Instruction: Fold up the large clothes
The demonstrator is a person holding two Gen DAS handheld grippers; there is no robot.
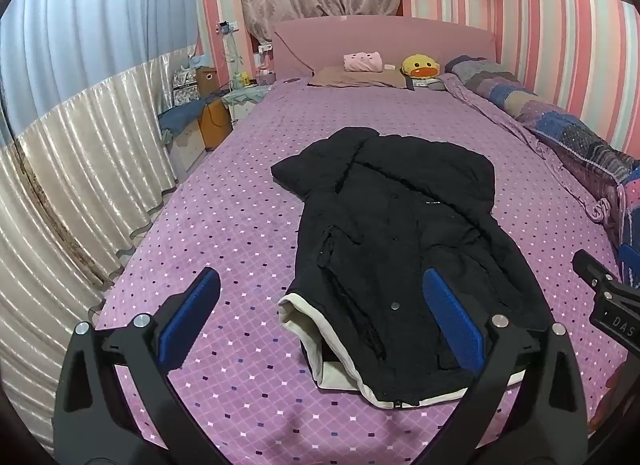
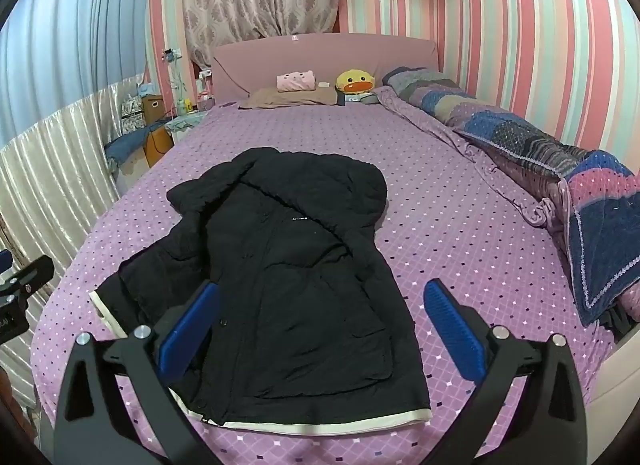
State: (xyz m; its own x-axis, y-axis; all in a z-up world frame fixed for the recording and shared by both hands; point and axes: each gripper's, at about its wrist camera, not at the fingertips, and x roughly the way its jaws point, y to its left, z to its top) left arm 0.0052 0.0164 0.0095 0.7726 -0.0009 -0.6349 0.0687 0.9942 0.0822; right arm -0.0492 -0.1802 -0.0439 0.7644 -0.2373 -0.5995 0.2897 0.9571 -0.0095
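Purple, diamond-dotted bedding covers the bed (image 1: 240, 201), and the black jacket (image 1: 400, 225) lies flat on it just ahead of both grippers, its long axis running straight away from them, hood at the far end and cream-trimmed hem (image 2: 320, 423) nearest. The left gripper (image 1: 320, 321) hovers released with jaws spread over the jacket's left hem corner, bare bed open further to its left; the right gripper (image 2: 320, 325) hangs equally released over the right half, bare bed to its right before the rolled quilt (image 2: 560, 169). Each gripper seems equally near its own side, so folding inward looks unobstructed.
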